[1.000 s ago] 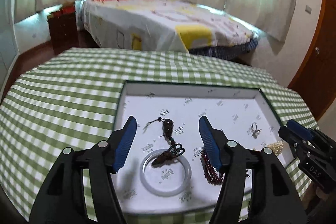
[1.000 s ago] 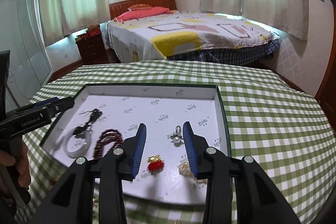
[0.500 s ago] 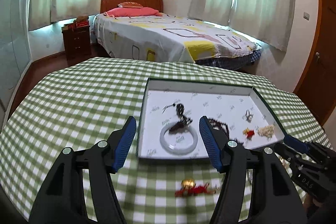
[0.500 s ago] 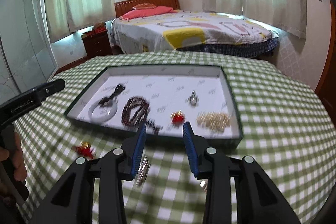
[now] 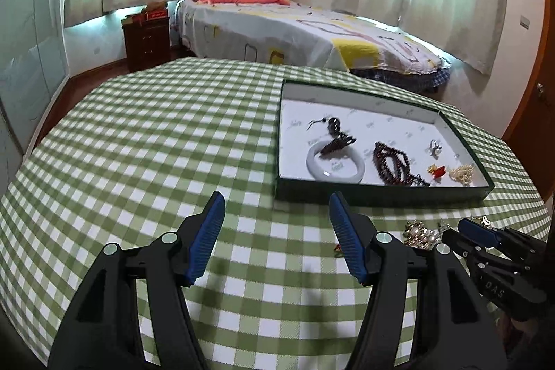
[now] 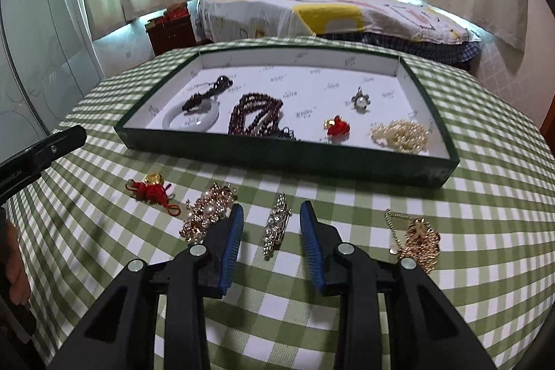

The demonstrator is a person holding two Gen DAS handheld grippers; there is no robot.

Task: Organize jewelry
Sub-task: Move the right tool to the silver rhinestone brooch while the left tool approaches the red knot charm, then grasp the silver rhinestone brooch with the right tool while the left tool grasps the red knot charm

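My right gripper (image 6: 271, 206) hovers low over the checked cloth, jaws closing. A silver rhinestone brooch (image 6: 276, 226) lies between them, untouched by the pads. Beside it on the cloth lie a gold-and-pearl brooch (image 6: 208, 212), a red knot charm (image 6: 151, 188) and a gold chain (image 6: 419, 240). The green tray (image 6: 291, 158) behind holds a white bangle (image 6: 190, 122), dark red beads (image 6: 256, 115), a pearl pendant (image 6: 360, 99), a red charm (image 6: 337, 125) and a pearl strand (image 6: 400, 134). My left gripper (image 5: 276, 196) stands open over bare cloth, left of the tray (image 5: 381, 195).
The round table wears a green-and-white checked cloth (image 5: 156, 144) that drops away at its edges. A bed (image 5: 295, 30) and a dark nightstand (image 5: 147, 40) stand beyond it. A hand (image 6: 15, 266) grips the left tool at the right wrist view's left edge.
Both grippers have drawn back from above the tray to the cloth in front of it. The right one has sunk over the loose pieces, and the silver brooch now lies between its jaws.
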